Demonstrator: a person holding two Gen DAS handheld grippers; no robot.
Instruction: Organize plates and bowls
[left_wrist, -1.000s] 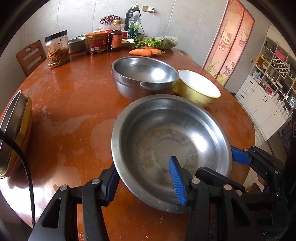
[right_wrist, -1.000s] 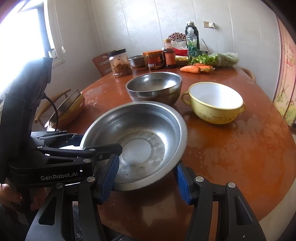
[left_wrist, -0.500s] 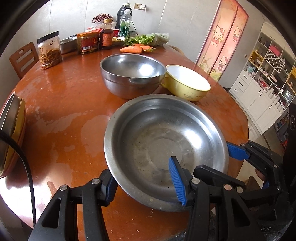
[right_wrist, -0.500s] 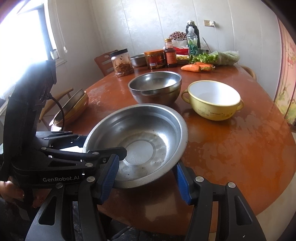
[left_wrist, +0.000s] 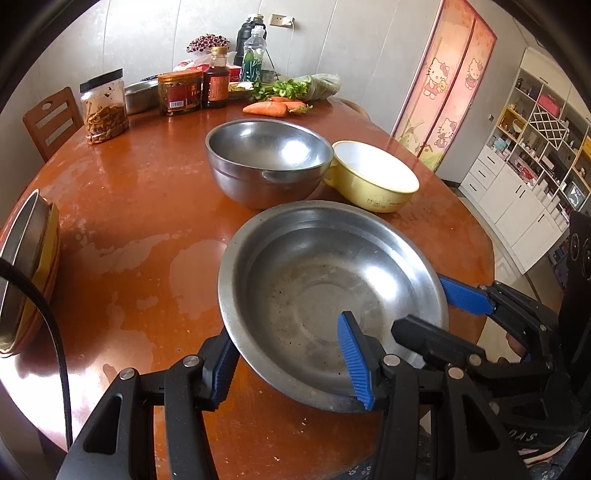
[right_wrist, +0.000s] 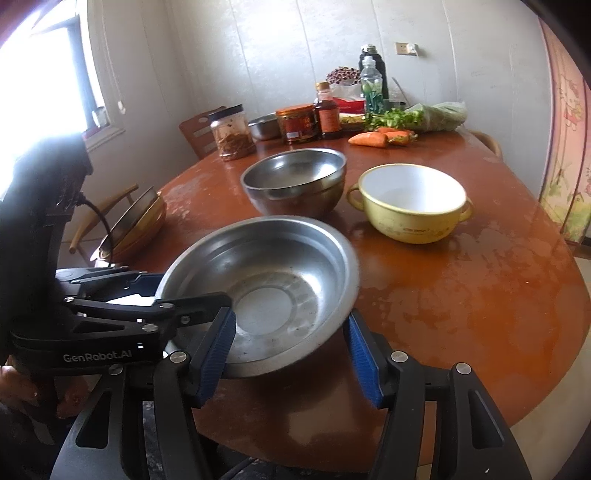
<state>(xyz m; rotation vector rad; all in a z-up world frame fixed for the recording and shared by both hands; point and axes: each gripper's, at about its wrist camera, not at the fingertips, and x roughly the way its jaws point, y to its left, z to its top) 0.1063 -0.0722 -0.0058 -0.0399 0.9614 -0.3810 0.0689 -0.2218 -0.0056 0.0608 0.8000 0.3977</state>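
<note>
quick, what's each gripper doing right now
left gripper: shut on the near rim of the wide steel basin, one finger inside, one outside.
right gripper: shut on the same basin's rim, further along.

Far side of the table (left_wrist: 147, 192) — jars (left_wrist: 105, 110), sauce bottle (left_wrist: 217, 83), carrots (left_wrist: 266, 108), greens (left_wrist: 284, 88).

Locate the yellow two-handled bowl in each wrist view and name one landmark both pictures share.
Left wrist view: the yellow bowl sits right of centre, upper half, beside the deep steel bowl.
Right wrist view: the yellow bowl sits right of centre, again right of the deep steel bowl.
Shared landmark: the carrots behind both bowls.
</note>
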